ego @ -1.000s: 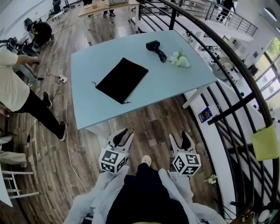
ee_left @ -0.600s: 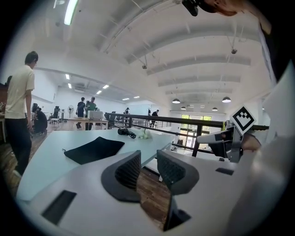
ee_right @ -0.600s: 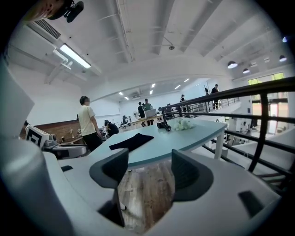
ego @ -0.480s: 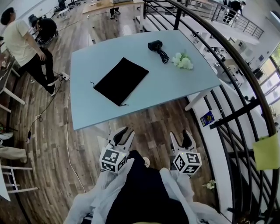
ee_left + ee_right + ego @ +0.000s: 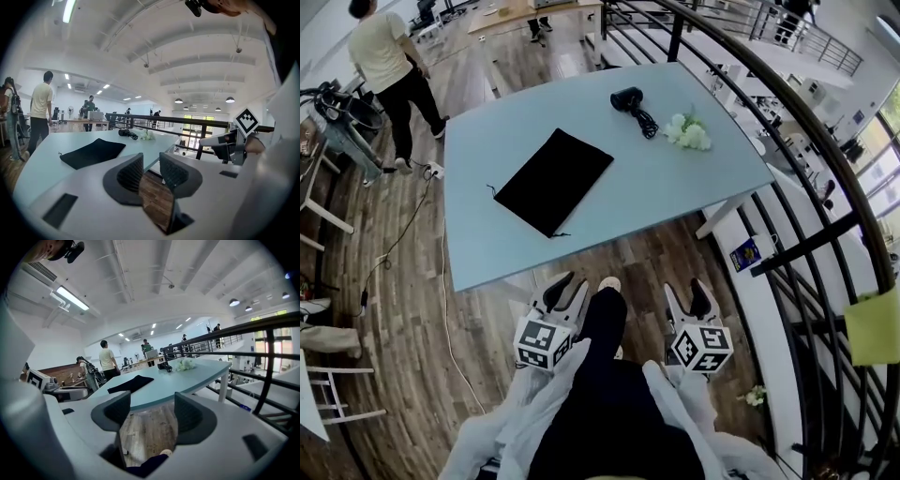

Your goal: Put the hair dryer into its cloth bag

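Observation:
The black cloth bag point(image 5: 548, 180) point(image 5: 93, 152) point(image 5: 131, 383) lies flat on the light blue table point(image 5: 675, 187), left of its middle. The black hair dryer point(image 5: 628, 98) point(image 5: 124, 132) point(image 5: 164, 365) with its coiled cord rests at the far side of the table. Both grippers hang over the wooden floor short of the table's near edge, touching nothing. My left gripper point(image 5: 566, 287) point(image 5: 150, 159) is open by a narrow gap with only floor showing between its jaws. My right gripper point(image 5: 687, 295) point(image 5: 152, 401) is open wider and empty.
White flowers point(image 5: 687, 131) lie right of the hair dryer. A black curved railing point(image 5: 787, 187) runs along the right side. A person point(image 5: 384, 56) stands at the far left by chairs; a cable point(image 5: 441, 281) trails over the floor. My own leg point(image 5: 605, 319) is between the grippers.
The table's near edge has come closer to both grippers. My leg has stepped forward between them. The person at the far left has walked further back.

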Available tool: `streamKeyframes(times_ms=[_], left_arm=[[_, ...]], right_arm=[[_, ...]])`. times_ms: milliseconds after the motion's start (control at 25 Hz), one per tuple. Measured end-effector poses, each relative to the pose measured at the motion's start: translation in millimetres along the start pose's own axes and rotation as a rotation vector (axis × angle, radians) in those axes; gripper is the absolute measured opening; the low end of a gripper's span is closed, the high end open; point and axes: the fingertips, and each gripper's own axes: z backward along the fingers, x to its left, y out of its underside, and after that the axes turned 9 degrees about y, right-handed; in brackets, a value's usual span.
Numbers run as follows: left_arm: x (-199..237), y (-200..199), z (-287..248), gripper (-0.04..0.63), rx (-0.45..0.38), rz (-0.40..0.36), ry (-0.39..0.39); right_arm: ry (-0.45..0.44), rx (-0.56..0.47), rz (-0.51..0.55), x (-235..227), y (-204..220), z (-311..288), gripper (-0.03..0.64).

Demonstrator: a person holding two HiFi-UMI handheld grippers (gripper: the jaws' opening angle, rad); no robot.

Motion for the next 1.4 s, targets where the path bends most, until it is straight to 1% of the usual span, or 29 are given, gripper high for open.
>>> streamKeyframes(times_ms=[200,320,440,600,760,920,1160,1280,1400], left_arm=[[19,-2,-25,0.12,-0.003,0.011,0.004],[32,-10,-46,0.12,-0.017,0.016,0.006],[48,-12,-64,0.12,-0.007,0.025,0.003],[71,-33,-94,0.12,-0.032,0.028,0.0],[89,-48,-119,0.12,-0.027,0.021,0.011],[109,-59,-148,0.12,-0.025,0.031,0.024],[135,-71,-187,0.12,-0.018,0.021,0.043],[150,-78,-202,0.12,-0.021,0.02,0.041],[165,-81,-217,0.12,-0.015,0.019,0.04]], right_arm=[[-0.004,-0.005,-0.004,-6,-12,-26,0.292],[0.003,-0.003,-0.004,-13,-25,-50,0.293],[-0.011,-0.008,-0.002,-12,-42,-73,0.293],[-0.016,-0.024,0.011,-16,-73,-106,0.292],[-0.007,-0.028,0.012,-19,-94,-131,0.293],[0.002,-0.019,0.011,-26,-106,-157,0.293],[0.02,-0.018,0.003,-38,-126,-195,0.293],[0.019,-0.019,-0.001,-40,-135,-215,0.293],[0.001,-0.015,-0.026,-39,-141,-237,0.293]])
